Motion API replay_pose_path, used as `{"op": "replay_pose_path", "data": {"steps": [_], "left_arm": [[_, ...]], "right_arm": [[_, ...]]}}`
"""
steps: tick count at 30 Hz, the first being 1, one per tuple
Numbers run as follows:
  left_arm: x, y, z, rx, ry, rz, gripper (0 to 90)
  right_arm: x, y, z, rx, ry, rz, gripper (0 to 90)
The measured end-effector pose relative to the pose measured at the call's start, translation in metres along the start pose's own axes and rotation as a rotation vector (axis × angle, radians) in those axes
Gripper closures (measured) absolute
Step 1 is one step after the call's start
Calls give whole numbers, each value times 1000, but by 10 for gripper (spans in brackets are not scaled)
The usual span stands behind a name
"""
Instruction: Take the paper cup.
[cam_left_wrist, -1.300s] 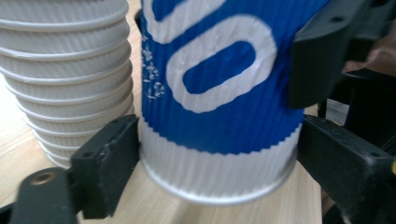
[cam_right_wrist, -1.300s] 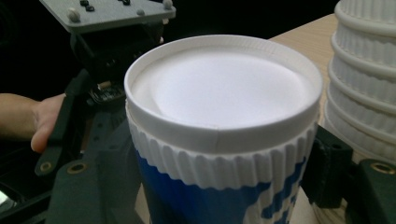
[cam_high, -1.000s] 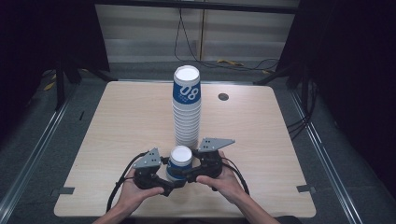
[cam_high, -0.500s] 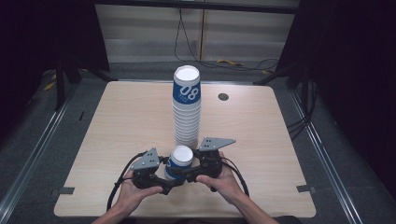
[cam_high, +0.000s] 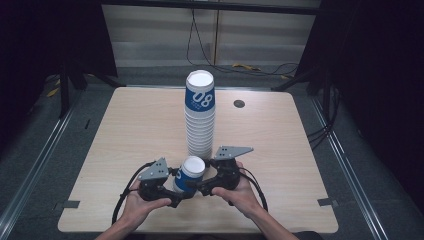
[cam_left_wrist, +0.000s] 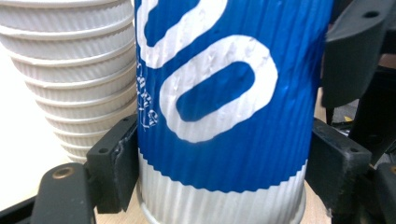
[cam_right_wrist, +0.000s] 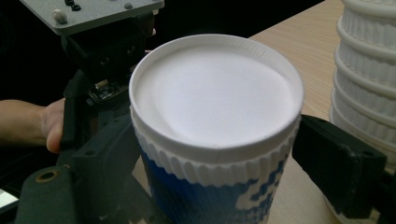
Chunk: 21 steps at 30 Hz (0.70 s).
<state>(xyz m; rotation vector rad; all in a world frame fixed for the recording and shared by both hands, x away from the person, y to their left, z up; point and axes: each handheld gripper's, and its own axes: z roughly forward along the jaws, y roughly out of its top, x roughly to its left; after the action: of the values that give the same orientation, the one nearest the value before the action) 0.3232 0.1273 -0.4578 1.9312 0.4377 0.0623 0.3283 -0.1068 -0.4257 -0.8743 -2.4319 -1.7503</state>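
High view: blue-and-white ribbed paper cup (cam_high: 190, 173) upside down on wooden table (cam_high: 125, 135), just before tall white stack of ribbed cups (cam_high: 200, 117); left gripper (cam_high: 172, 192) clamps cup sides, steadying it; right gripper (cam_high: 200, 186) jaws just opened wide, straddling cup, likely releasing

Single cup (cam_left_wrist: 224, 116): ribbed paper sleeve, matt blue print with white figures, bare white band at base; rolled rim smooth. Stack of cups (cam_high: 200, 120), at 12 o'clock from it: same corrugated white paper. Counter (cam_high: 125, 130): pale wood-grain laminate, matt. Left claw (cam_left_wrist: 224, 186) and right claw (cam_right_wrist: 219, 186): black matt plastic; top plate (cam_right_wrist: 88, 11) dull grey metal.
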Motion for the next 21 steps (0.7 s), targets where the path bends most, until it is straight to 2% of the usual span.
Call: {"op": "replay_pose_path", "data": {"steps": [11, 14, 19, 21], "left_arm": [[7, 0, -4, 14, -3, -30, 213], [8, -1, -3, 21, -4, -37, 213], [11, -1, -4, 42, -1, -41, 213], [13, -1, -6, 57, 15, -42, 213]], "right_arm": [[-5, 5, -11, 13, 7, 9, 140], [-6, 4, -12, 48, 6, -13, 144], [-9, 6, -14, 74, 5, -38, 152], [-10, 6, -15, 88, 10, -39, 153]]}}
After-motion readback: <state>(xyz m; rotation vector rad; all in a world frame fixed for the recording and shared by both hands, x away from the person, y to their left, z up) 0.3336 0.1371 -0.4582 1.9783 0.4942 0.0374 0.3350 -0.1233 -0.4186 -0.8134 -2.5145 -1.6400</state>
